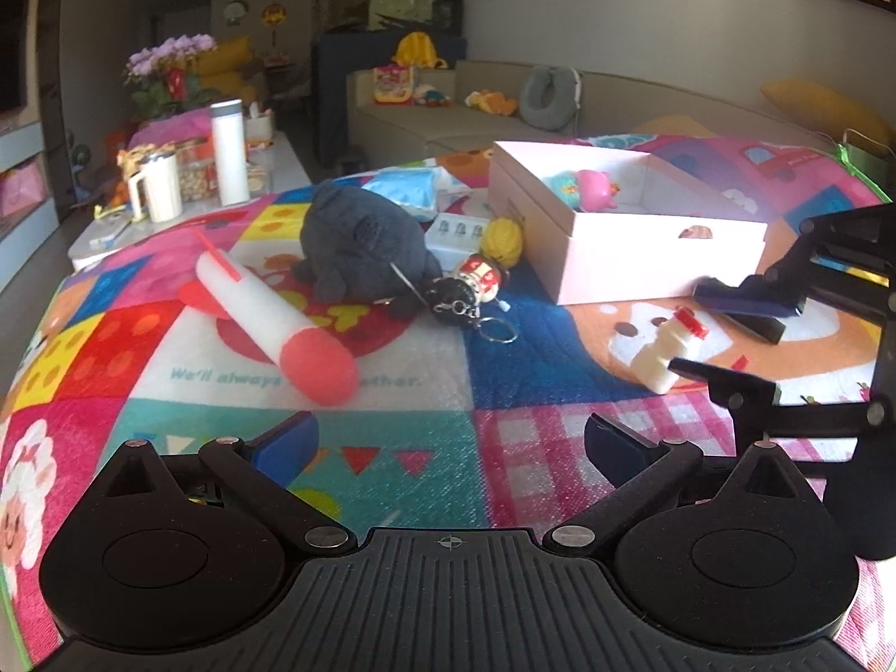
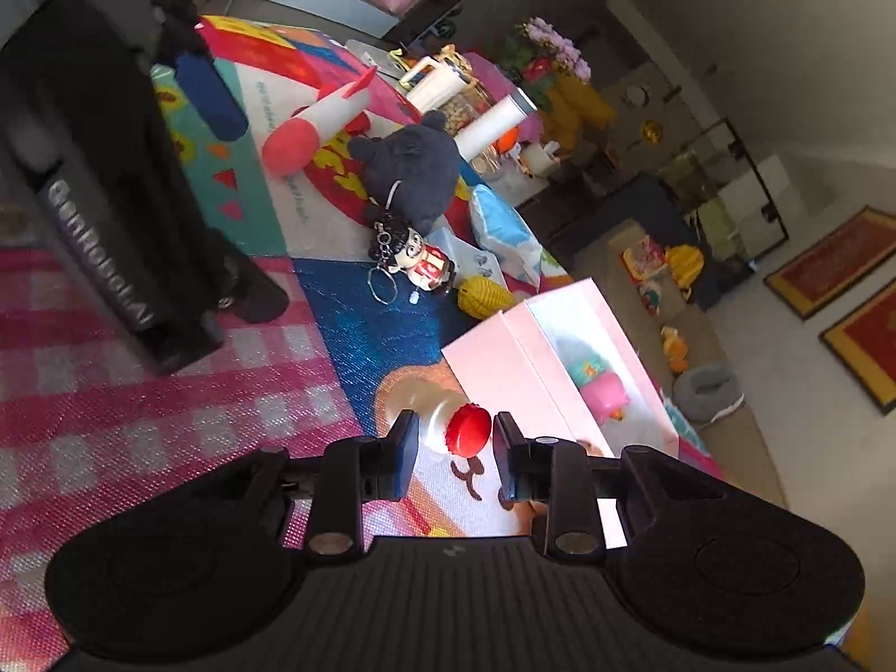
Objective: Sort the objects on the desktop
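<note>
Nearest, the right gripper has its jaws narrowed around the red cap of a small white bottle lying on the desk's colourful play mat; whether they grip it yet I cannot tell. Just beyond it, the pink box holds only a pink-and-teal toy. Sorting looks barely begun: the foam rocket, doll keychain, dark plush and yellow ball remain out. The left gripper hovers with jaws wide and empty.
</note>
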Motion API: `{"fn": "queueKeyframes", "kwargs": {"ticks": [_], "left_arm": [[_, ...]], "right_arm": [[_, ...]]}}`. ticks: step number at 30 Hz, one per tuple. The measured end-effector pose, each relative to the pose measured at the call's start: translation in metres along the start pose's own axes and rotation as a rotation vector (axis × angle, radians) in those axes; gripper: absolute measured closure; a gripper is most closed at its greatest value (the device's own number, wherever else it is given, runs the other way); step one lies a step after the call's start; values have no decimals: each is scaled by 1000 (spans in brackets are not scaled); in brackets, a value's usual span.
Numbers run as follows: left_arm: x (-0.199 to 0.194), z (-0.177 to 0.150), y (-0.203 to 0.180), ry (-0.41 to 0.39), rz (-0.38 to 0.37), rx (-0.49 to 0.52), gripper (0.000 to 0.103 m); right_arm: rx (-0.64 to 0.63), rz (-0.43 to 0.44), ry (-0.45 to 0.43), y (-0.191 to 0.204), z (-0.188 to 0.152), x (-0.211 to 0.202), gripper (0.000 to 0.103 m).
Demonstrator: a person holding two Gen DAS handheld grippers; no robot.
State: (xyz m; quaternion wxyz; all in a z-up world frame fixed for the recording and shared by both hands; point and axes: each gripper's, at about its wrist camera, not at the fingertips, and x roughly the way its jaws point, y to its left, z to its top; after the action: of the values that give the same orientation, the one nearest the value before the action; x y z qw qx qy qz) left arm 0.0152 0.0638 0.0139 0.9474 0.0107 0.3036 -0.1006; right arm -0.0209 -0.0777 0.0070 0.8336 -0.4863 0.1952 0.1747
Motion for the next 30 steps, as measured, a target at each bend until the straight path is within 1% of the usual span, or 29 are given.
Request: {"fn": "queueKeyframes", "kwargs": {"ticks": [2,4,6,7,9,10,12,13,16,19,20,21,23,24,26,27,30], "left_arm": [[0,0,6,-1,13,-17,0],[-1,1,11,-1,30,-35,0],[-2,1,16,0,43,-50,0],[-2,1,17,2,44,-54,0],[-2,0,18,5,41,-61,0],[-2,0,18,6,37,-63,0],[0,0,17,12,24,-73,0],[1,0,15,14,16,-78,0],[3,2,4,12,-24,-66,0],[4,9,-19,-2,-75,0,0],[4,12,-28,-10,-95,29,0],[4,16,-40,-19,-120,63,0],[5,21,-61,-34,-158,119,0],[6,24,-71,-39,-176,146,0],[8,26,-90,-51,-201,201,0],[11,27,-99,-59,-198,233,0],[16,28,-118,-77,-154,303,1]], "right_arm": [[0,26,-24,4,7,-1,75],[29,55,-47,3,13,-2,75],[101,94,-57,-8,17,-4,72],[165,123,-57,-17,18,-5,71],[287,160,-48,-34,14,-6,65],[373,182,-44,-45,8,-7,62],[540,215,-27,-66,-10,-7,49],[631,233,-10,-75,-22,-5,48],[872,258,46,-100,-59,1,48],[1065,214,73,-119,-99,5,49],[1104,196,78,-123,-107,5,55],[1130,168,88,-126,-114,7,61],[1124,116,113,-130,-120,11,64],[1122,107,116,-130,-122,12,64],[1127,121,108,-129,-125,12,64],[1128,127,105,-128,-127,11,64],[1149,131,105,-127,-132,11,64]]}}
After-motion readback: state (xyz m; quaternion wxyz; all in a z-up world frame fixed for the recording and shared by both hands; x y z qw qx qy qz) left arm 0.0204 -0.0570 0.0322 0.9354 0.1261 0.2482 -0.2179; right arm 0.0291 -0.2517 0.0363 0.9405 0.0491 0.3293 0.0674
